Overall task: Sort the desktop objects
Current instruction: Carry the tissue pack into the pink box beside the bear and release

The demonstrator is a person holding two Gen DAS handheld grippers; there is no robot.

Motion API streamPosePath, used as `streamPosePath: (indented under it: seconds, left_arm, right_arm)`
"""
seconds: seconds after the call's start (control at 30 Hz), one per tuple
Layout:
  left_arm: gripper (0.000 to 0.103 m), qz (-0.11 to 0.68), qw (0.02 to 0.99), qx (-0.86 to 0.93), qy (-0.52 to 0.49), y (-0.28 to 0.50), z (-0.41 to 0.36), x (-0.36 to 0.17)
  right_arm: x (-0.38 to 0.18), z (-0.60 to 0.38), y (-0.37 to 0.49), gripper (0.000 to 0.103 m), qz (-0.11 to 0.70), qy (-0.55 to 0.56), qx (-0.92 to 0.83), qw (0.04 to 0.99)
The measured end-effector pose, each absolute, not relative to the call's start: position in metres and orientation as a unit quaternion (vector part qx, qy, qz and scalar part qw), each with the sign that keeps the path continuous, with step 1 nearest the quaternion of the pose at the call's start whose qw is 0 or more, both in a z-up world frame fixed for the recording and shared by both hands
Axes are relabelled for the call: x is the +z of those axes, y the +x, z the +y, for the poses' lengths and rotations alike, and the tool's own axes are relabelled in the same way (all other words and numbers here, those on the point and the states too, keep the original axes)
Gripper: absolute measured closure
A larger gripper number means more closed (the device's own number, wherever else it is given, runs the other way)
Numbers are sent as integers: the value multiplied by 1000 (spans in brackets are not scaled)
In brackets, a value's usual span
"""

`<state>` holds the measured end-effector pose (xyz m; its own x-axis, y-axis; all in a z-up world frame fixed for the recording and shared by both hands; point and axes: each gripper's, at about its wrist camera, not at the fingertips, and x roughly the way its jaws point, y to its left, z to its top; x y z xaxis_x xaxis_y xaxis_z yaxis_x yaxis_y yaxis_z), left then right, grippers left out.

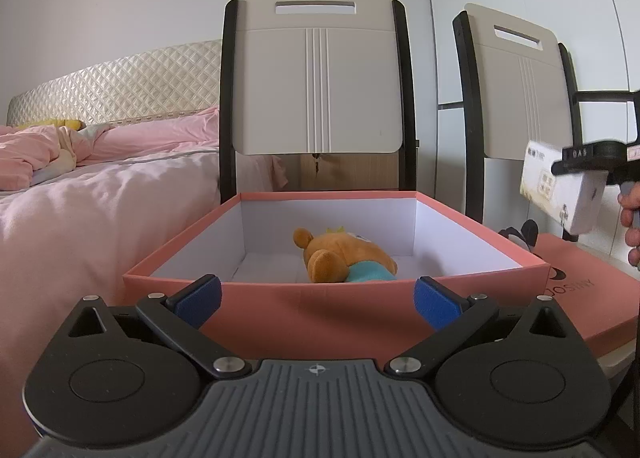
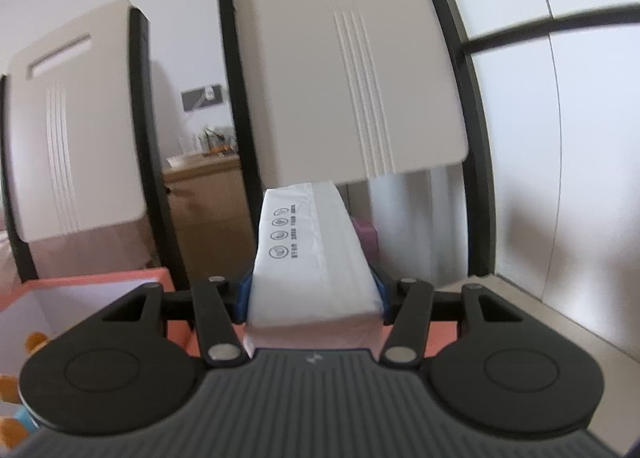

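Tissue pack (image 2: 316,258): soft, white, rectangular.

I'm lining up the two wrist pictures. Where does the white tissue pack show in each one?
Left wrist: tissue pack at the far right edge, held up in the right claw, above the pink lid.
Right wrist: tissue pack dead centre, clamped between the blue pads.
Shared landmark: the pink box.
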<state>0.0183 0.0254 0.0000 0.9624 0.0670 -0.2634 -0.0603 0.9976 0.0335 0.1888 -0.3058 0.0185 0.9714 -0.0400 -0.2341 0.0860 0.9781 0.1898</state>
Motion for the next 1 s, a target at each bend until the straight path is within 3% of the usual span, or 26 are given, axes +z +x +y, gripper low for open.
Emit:
streamPosePath:
  seconds: [0.53, 1.0]
  left_arm:
    - [0, 129, 991, 36, 15, 19, 28, 1]
    - [0, 130, 991, 36, 13, 19, 30, 1]
  right_arm:
    - [58, -230, 150, 47, 43, 68, 83, 993]
    - [39, -160, 149, 47, 86, 44, 192, 977]
